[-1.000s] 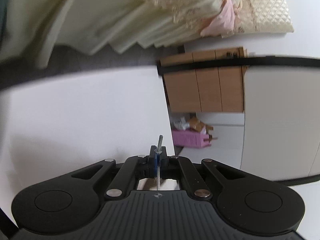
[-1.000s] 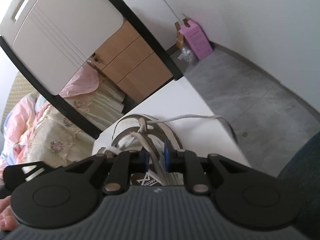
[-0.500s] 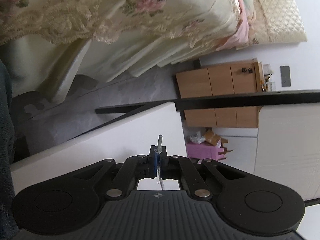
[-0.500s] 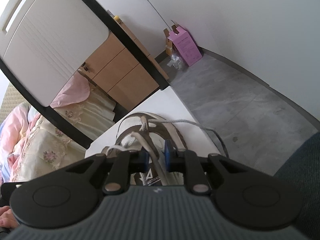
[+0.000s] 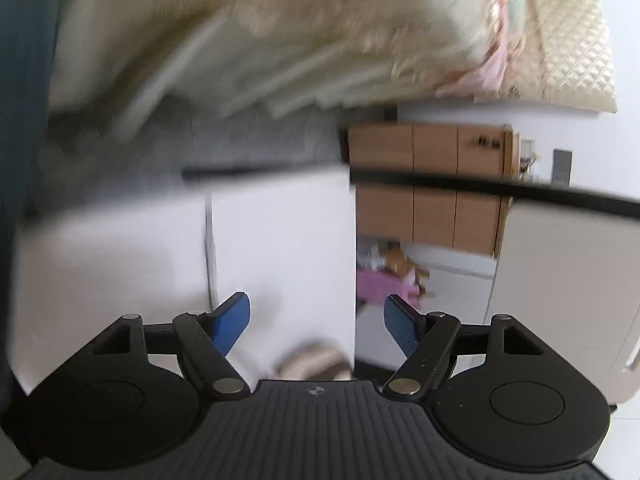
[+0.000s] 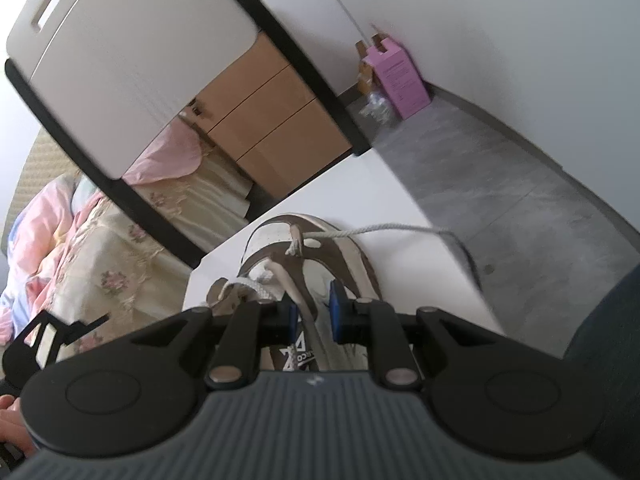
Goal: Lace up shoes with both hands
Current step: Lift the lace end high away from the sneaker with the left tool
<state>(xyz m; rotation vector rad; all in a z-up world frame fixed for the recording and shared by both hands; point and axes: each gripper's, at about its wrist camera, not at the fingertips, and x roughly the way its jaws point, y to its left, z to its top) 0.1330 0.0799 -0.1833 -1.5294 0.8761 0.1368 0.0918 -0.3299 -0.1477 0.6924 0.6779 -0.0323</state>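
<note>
The shoe is only partly laced: the left claw is opening, empty, and the right claw stands slightly apart around a lace, not clamping it.

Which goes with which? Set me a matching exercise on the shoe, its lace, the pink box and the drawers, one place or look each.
Things:
1. shoe
2. lace
3. pink box
4. drawers

Place or look:
a. on the floor, against the wall
b. brown wood fronts
c. lying on the white table
d. trailing off the table's edge

Pairs: 1-c, 2-d, 3-a, 4-b
</note>
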